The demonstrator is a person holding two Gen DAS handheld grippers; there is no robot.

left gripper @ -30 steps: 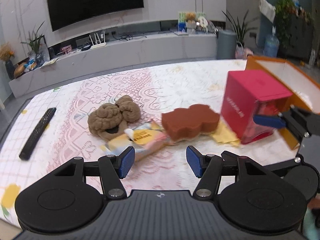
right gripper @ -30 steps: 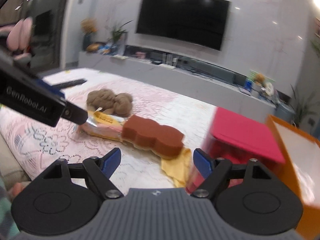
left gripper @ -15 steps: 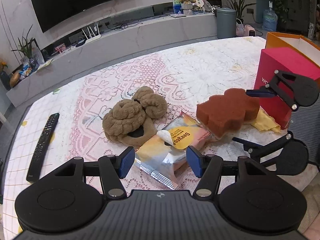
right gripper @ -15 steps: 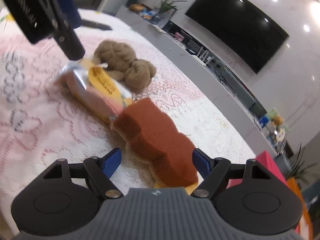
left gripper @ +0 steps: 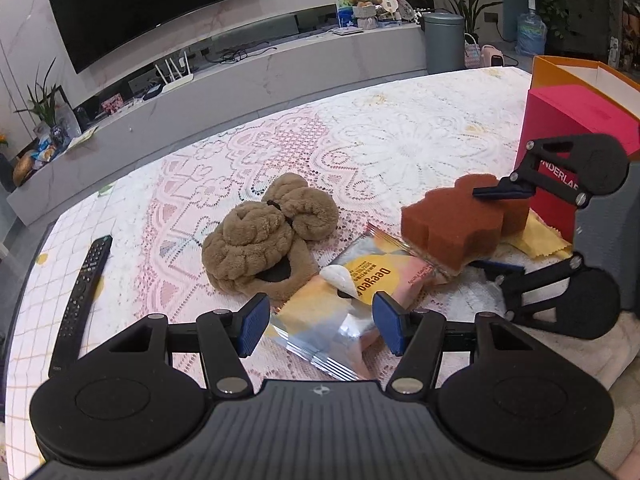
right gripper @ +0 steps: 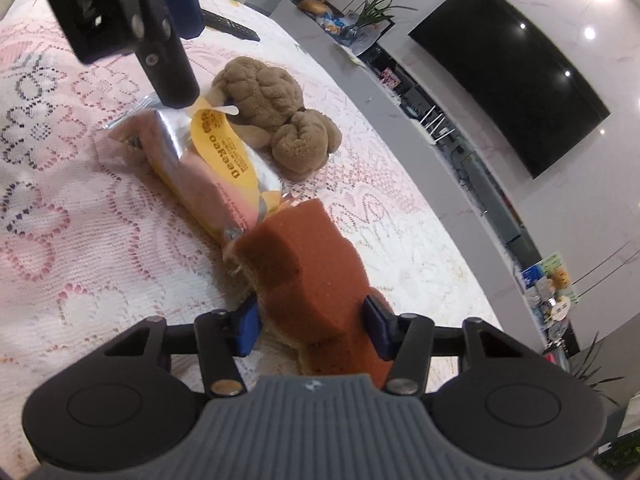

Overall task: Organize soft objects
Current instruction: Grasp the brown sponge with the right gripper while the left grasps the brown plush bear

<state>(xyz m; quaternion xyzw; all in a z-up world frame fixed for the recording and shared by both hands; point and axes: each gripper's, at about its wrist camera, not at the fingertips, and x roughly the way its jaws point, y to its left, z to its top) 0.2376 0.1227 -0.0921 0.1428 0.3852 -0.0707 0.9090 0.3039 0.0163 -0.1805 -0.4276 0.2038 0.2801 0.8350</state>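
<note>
The sponge (right gripper: 316, 276) lies straight ahead of the right gripper (right gripper: 310, 322), its long axis running away along the fingers — both pads flank its near end, apparently touching, not yet visibly squeezing. The left gripper (left gripper: 320, 328) is held wide over the packet (left gripper: 352, 300).

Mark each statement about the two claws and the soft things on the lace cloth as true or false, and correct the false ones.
1. The right claw has its pads on either side of the brown sponge. True.
2. The left claw is clamped shut on the brown plush toy. False: it is open, above the snack packet.
3. One end of the snack packet reaches the sponge. True.
4. The remote control lies on top of the plush toy. False: it lies apart, near the cloth's edge.
5. The red box stands beyond the sponge. True.
</note>
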